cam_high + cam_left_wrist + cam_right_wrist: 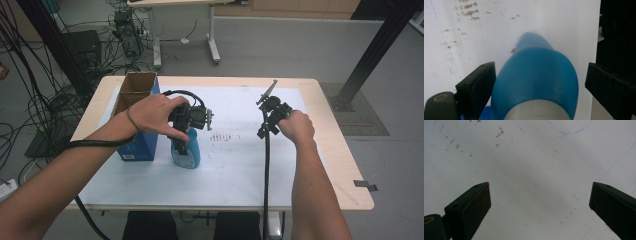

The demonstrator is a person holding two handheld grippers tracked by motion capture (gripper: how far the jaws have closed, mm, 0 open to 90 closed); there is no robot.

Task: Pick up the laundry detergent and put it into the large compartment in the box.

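The left tool [536,82] sits open around the blue bottle [536,77] (pads not touching yet). It should squeeze evenly. The right tool [540,202] is open, empty.

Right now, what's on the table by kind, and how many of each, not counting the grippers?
Blue bottle: 1
Open cardboard box: 1
White sheet covering the table: 1
Total: 3
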